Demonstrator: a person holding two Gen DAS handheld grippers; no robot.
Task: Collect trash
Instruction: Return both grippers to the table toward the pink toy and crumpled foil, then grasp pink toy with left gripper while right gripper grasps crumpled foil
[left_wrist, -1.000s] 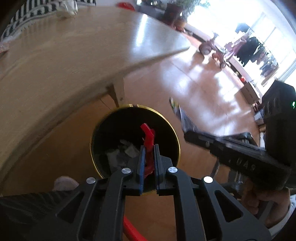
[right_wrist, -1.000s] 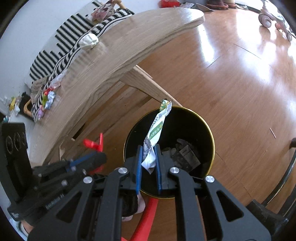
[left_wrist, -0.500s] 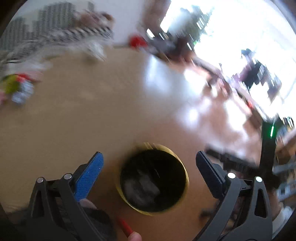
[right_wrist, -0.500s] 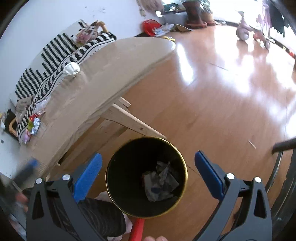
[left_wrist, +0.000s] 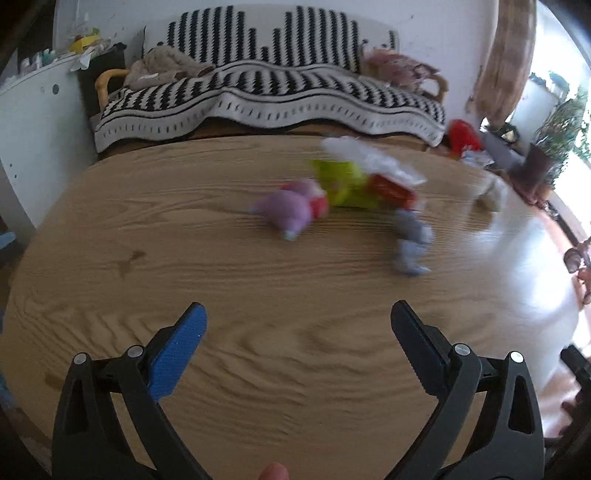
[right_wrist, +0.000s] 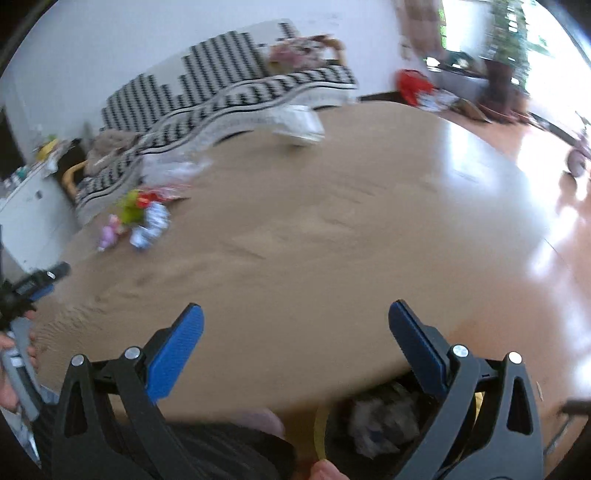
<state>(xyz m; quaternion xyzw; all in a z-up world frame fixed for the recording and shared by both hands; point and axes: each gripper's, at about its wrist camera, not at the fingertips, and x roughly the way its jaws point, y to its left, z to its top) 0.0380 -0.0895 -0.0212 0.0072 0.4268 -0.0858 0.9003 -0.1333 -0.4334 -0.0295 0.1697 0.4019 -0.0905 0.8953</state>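
Several wrappers lie in a blurred cluster on the wooden table (left_wrist: 184, 266): a purple one (left_wrist: 290, 212), a green one (left_wrist: 345, 182), a red one (left_wrist: 391, 190), a clear plastic one (left_wrist: 373, 158) and a grey-blue one (left_wrist: 410, 240). My left gripper (left_wrist: 298, 319) is open and empty over the table's near part. My right gripper (right_wrist: 295, 321) is open and empty above the table's near edge. The same cluster (right_wrist: 142, 218) lies far left in the right wrist view. A white crumpled piece (right_wrist: 299, 125) lies at the table's far side. The black bin (right_wrist: 373, 424) with trash inside is partly hidden under the table edge.
A sofa with a black-and-white striped blanket (left_wrist: 266, 92) stands behind the table. A white cabinet (left_wrist: 33, 110) is at the left. The left gripper's body (right_wrist: 33, 284) shows at the right wrist view's left edge. Glare covers the table's right side (left_wrist: 524, 258).
Both grippers let go of their trash into the bin, opened wide, and swung up from the bin to face the tabletop.
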